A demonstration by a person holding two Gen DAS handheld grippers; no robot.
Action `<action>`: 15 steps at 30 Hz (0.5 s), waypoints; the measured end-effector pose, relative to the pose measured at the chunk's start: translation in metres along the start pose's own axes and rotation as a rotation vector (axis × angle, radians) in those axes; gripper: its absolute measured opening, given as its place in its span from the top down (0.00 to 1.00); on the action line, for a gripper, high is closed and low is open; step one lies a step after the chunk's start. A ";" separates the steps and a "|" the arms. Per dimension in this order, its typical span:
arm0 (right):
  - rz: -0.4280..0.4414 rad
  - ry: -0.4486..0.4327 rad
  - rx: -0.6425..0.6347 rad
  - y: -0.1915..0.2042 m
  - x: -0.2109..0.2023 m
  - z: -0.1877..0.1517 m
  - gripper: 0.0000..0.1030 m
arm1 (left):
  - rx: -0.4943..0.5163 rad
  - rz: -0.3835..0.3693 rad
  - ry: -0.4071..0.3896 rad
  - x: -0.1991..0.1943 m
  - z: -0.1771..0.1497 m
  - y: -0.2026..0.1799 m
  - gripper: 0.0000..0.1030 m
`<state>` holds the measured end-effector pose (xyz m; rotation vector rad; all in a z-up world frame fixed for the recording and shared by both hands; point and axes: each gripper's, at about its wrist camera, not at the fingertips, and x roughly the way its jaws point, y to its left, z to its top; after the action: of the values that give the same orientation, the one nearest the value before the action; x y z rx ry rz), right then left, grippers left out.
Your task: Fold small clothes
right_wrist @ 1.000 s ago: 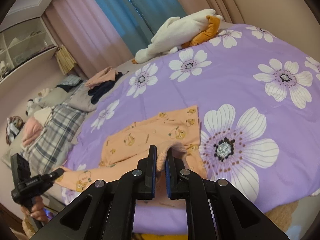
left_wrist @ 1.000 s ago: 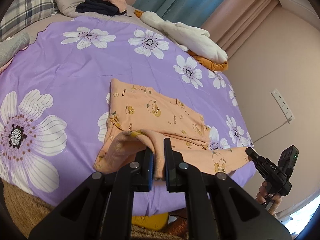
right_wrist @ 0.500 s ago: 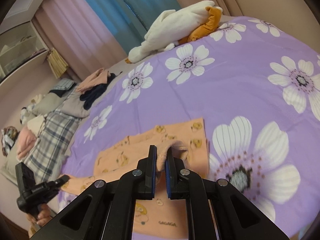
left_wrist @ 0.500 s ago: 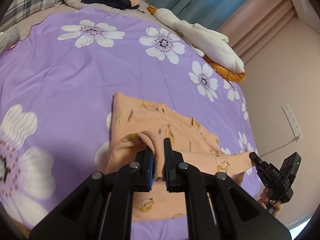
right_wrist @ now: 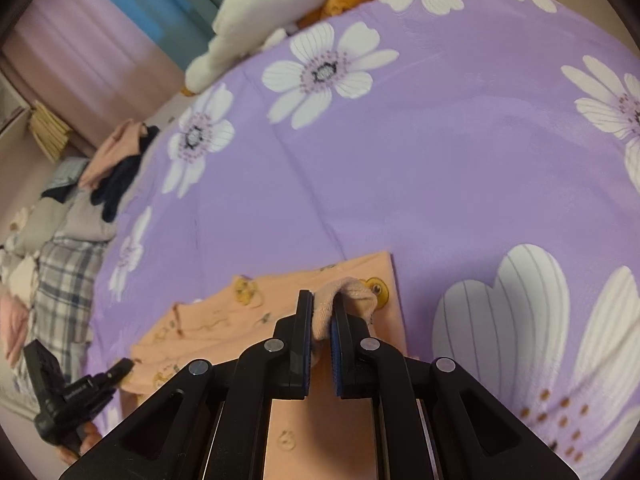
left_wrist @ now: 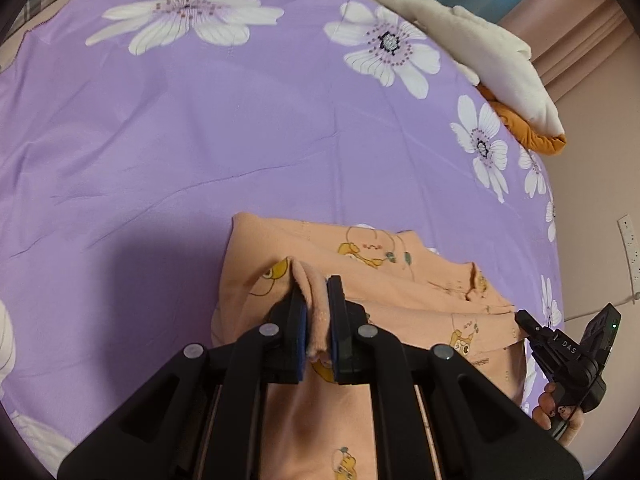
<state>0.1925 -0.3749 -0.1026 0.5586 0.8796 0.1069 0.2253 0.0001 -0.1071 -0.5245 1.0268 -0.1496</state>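
Note:
A small peach garment [left_wrist: 400,280] printed with cartoon bears lies on the purple flowered bedspread [left_wrist: 240,140]. My left gripper [left_wrist: 318,292] is shut on a bunched edge of it, held over the part lying flat. In the right wrist view the same peach garment [right_wrist: 224,320] spreads to the left, and my right gripper [right_wrist: 322,304] is shut on another bunched edge near its right side. Each gripper shows in the other's view: the right gripper [left_wrist: 524,318] at the garment's far corner, the left gripper [right_wrist: 124,366] at the lower left, each held by a hand.
A cream and orange plush toy [left_wrist: 480,52] lies along the far edge of the bed. Dark and pink clothes [right_wrist: 120,160] are piled beside grey plaid bedding [right_wrist: 64,280]. A wall with a power strip [left_wrist: 628,240] stands close on the right, curtains [right_wrist: 120,32] behind.
Both grippers have carried their pinched edges forward and down across the garment, so the lifted part now folds over the flat part. The far bed edge has slid out of view.

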 end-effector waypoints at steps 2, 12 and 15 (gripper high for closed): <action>-0.010 0.014 0.011 -0.003 0.008 0.002 0.91 | -0.015 -0.007 0.010 0.004 0.001 0.003 0.91; 0.042 0.037 0.070 -0.007 0.016 0.016 0.91 | -0.083 -0.061 0.073 0.012 0.022 0.004 0.88; 0.052 0.035 0.086 -0.007 0.019 0.022 0.91 | -0.109 -0.079 0.071 0.012 0.029 0.005 0.81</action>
<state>0.2205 -0.3842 -0.1081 0.6615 0.9070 0.1266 0.2555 0.0101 -0.1070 -0.6627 1.0884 -0.1840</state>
